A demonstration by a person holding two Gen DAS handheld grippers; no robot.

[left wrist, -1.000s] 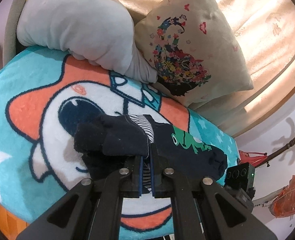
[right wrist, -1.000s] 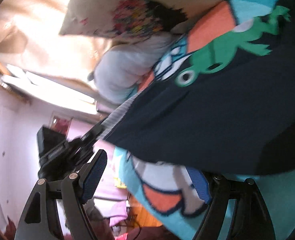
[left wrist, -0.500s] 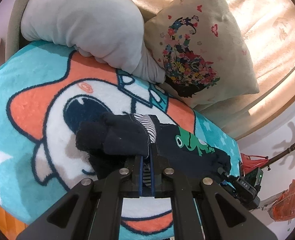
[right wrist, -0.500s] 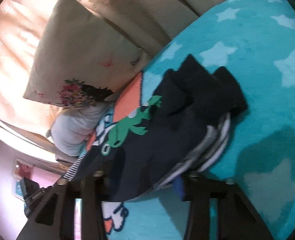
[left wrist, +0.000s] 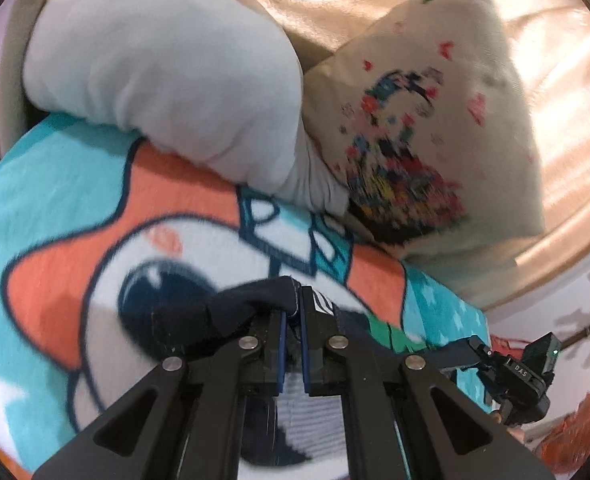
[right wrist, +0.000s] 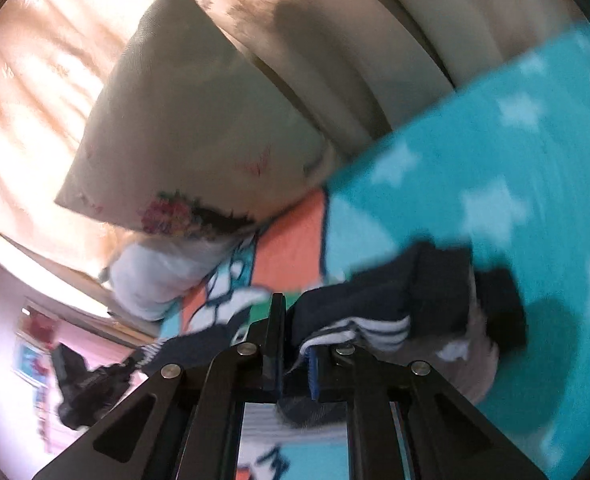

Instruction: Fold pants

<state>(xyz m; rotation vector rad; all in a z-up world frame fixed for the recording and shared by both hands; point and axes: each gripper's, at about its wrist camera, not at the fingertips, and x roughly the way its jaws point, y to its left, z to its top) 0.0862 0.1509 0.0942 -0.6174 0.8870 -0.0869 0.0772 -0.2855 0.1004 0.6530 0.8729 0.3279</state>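
The dark navy pants (left wrist: pixel 187 316) with a green dinosaur print (left wrist: pixel 383 332) and a striped lining lie on a teal cartoon blanket (left wrist: pixel 55 184). My left gripper (left wrist: pixel 291 312) is shut on a bunched edge of the pants and holds it a little above the blanket. My right gripper (right wrist: pixel 295 344) is shut on the other end of the pants (right wrist: pixel 435 292), where white stripes show. The right gripper also shows in the left wrist view (left wrist: pixel 523 372) at the lower right. The left gripper shows in the right wrist view (right wrist: pixel 87 376) at the lower left.
A grey plush pillow (left wrist: pixel 167 80) and a cream floral cushion (left wrist: pixel 427 148) lean against a beige headboard (left wrist: pixel 375 0) behind the blanket. The blanket's starred teal part (right wrist: pixel 515 168) runs to the right. Orange bags (left wrist: pixel 575 436) lie beyond the bed edge.
My right gripper has closed from wide open onto the pants' end. The pants now stretch between both grippers, and my left gripper has lifted its edge closer to the camera.
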